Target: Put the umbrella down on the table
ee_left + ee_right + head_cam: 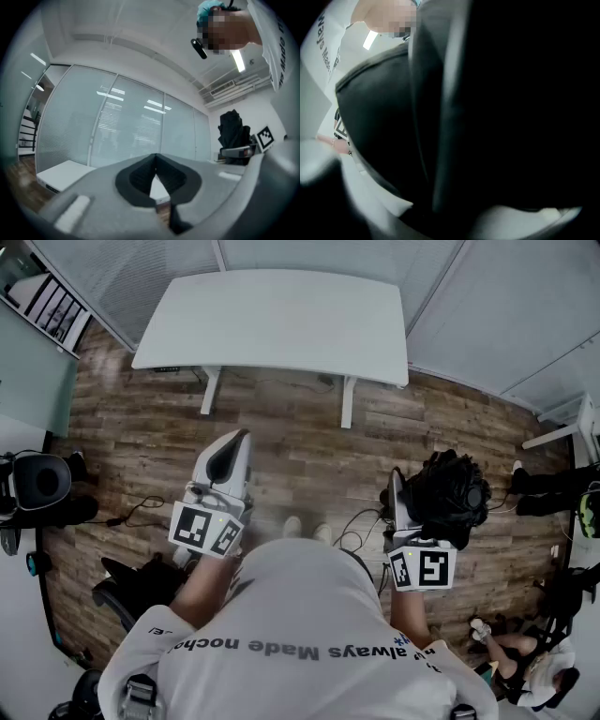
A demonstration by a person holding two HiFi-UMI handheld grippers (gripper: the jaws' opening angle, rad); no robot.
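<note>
A black folded umbrella [456, 487] sits bunched in my right gripper [424, 495], which is shut on it and held level at the right of my body. In the right gripper view the dark umbrella cloth [501, 117] fills nearly the whole picture and hides what lies ahead. My left gripper [240, 439] is shut with nothing in it, its black pads meeting at the tip [155, 158]. It points towards the white table [272, 320], which stands ahead across a stretch of wooden floor, apart from both grippers.
Frosted glass walls [117, 126] stand behind the table. A black office chair [39, 486] is at the left and another chair [141, 589] near my left leg. Cables [141, 512] lie on the floor. A seated person [525, 662] is at the lower right.
</note>
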